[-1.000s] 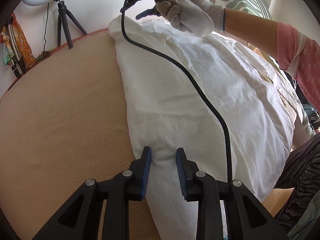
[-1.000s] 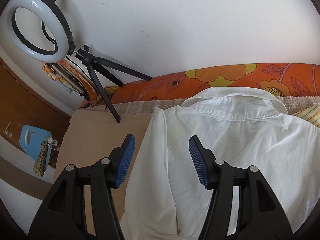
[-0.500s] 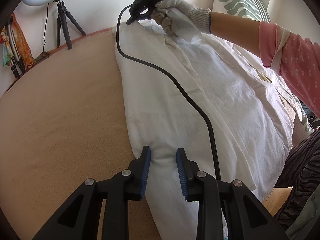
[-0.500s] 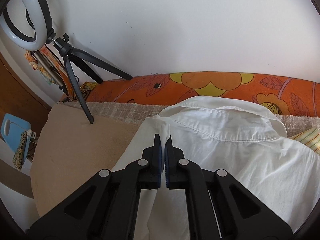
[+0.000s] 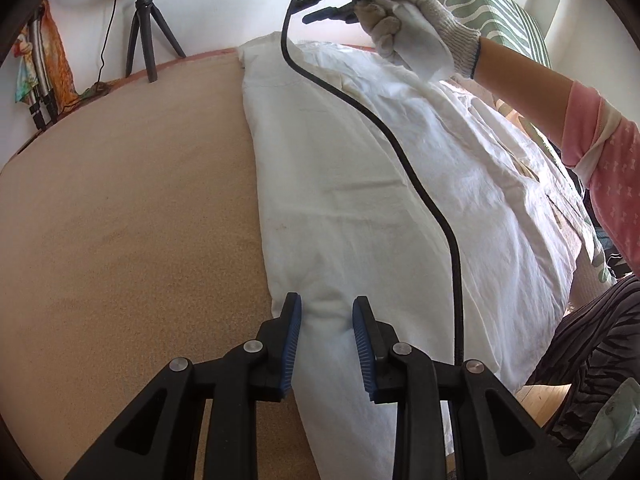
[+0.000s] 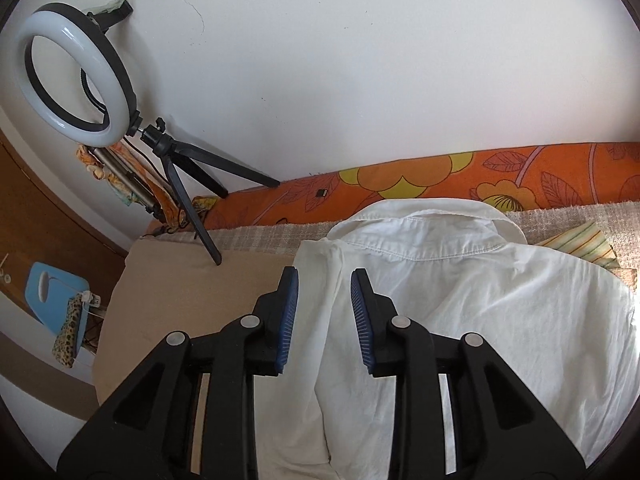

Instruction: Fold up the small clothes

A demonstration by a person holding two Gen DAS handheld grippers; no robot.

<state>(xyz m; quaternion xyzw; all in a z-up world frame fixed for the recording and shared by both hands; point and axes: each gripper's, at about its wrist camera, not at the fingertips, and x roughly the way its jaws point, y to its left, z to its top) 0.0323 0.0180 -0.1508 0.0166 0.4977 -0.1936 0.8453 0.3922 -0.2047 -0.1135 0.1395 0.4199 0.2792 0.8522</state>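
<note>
1. A change is seen at the right gripper (image 6: 324,318): half a second ago its jaws were pressed together on the folded left edge of the white shirt (image 6: 480,312) near the collar, and now they are parted, with the cloth lying loose between them. The edge is judged to have been let go, so this side fold is taken as laid down.
2. The left gripper (image 5: 326,344) is little changed: its jaws are held apart astride the near end of the same folded edge, with nothing clamped.
3. The shirt is spread on the tan cork board (image 5: 120,220), its collar at the far end by the wall, its folded edge running near to far.
4. Counted from left to right: one ring light (image 6: 76,80) on one tripod (image 6: 188,192), one cork board, one shirt, two grippers, one black cable (image 5: 400,152), one gloved hand (image 5: 416,36), and one green striped cushion (image 5: 492,16) at the far right.
5. The other side is judged to remain to be folded.
</note>
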